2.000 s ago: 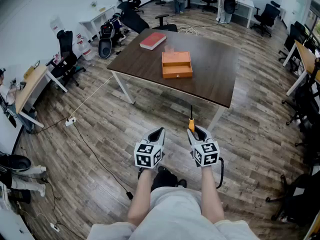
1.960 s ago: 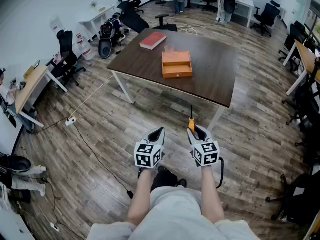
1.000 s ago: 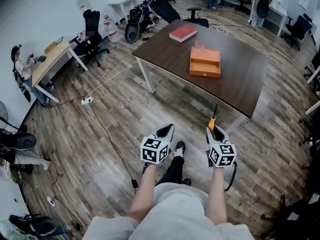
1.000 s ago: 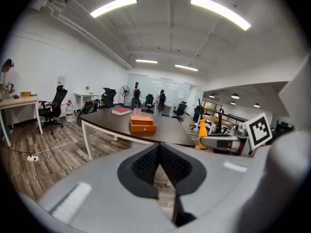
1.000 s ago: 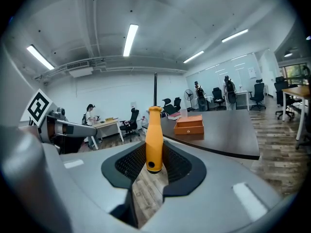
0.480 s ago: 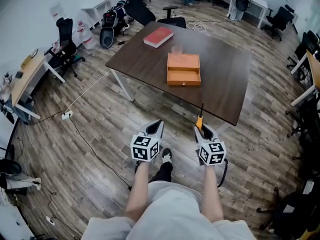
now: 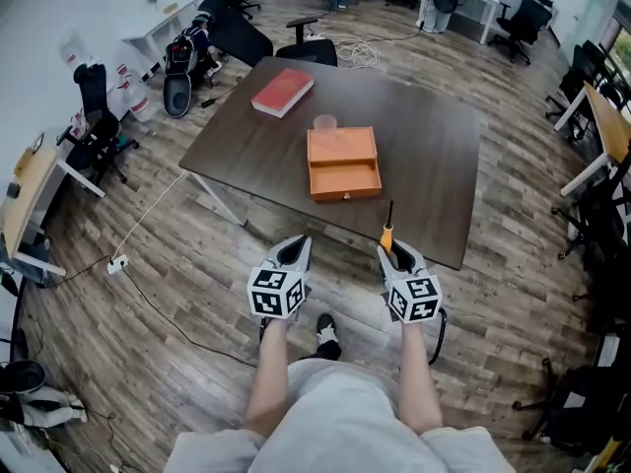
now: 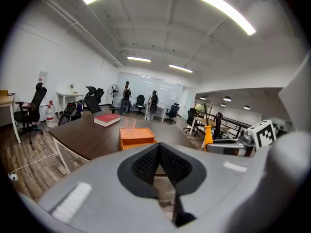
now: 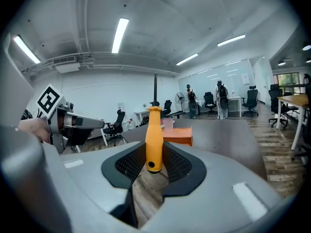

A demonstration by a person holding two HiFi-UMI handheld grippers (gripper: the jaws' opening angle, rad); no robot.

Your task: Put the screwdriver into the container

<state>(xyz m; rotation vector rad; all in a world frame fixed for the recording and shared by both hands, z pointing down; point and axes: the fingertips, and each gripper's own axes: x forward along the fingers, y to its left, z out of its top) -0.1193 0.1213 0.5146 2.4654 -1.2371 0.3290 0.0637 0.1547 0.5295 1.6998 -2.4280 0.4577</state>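
Note:
An orange-handled screwdriver (image 7: 387,233) with a dark shaft sticks forward out of my right gripper (image 7: 395,255), which is shut on its handle (image 9: 154,137). The orange open-top container (image 7: 343,163) sits in the middle of the dark brown table (image 7: 434,175), ahead of both grippers; the container (image 9: 178,135) also shows in the right gripper view and the container (image 8: 136,137) in the left gripper view. My left gripper (image 7: 293,252) is shut with nothing in it, held beside the right one, short of the table's near edge.
A red book (image 7: 282,93) lies at the table's far left and a clear cup (image 7: 324,123) stands just behind the container. Office chairs (image 7: 314,39) and desks ring the room. A white cable (image 7: 158,210) trails over the wood floor at the left.
The table and container have drawn closer and more centred ahead of the grippers as the person walks up. The right gripper still holds the screwdriver; the left stays shut.

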